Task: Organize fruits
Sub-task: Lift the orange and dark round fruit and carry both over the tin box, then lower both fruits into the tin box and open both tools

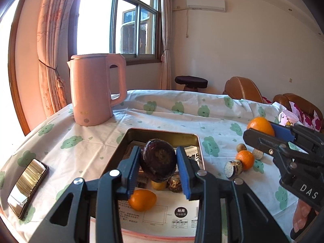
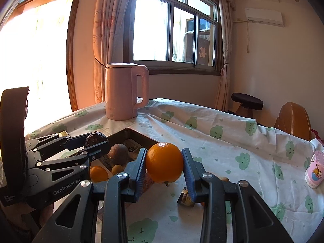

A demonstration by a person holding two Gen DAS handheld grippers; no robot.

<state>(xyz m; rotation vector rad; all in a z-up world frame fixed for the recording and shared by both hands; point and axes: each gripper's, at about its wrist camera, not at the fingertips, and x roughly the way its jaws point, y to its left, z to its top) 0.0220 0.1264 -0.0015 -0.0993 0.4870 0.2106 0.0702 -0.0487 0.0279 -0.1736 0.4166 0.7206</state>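
While the dark passion fruit (image 1: 158, 160) hangs above the metal tray (image 1: 199, 147) clenched in your left tool (image 1: 159, 169), your right tool (image 2: 164, 167) grips an orange (image 2: 164, 163) over the cloth-covered surface (image 2: 232, 151), beside the tray.

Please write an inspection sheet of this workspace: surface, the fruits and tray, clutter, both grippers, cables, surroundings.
Surface: table under a white cloth with green prints.
Job's things: metal tray holds small fruits; small orange lies on the cloth.
Clutter: pink kettle, phone, pink cup.
Grippers: left gripper shut on dark fruit; right gripper shut on large orange.
Cables: nothing seen on the table.
Surroundings: window, curtains, stool, brown chairs.
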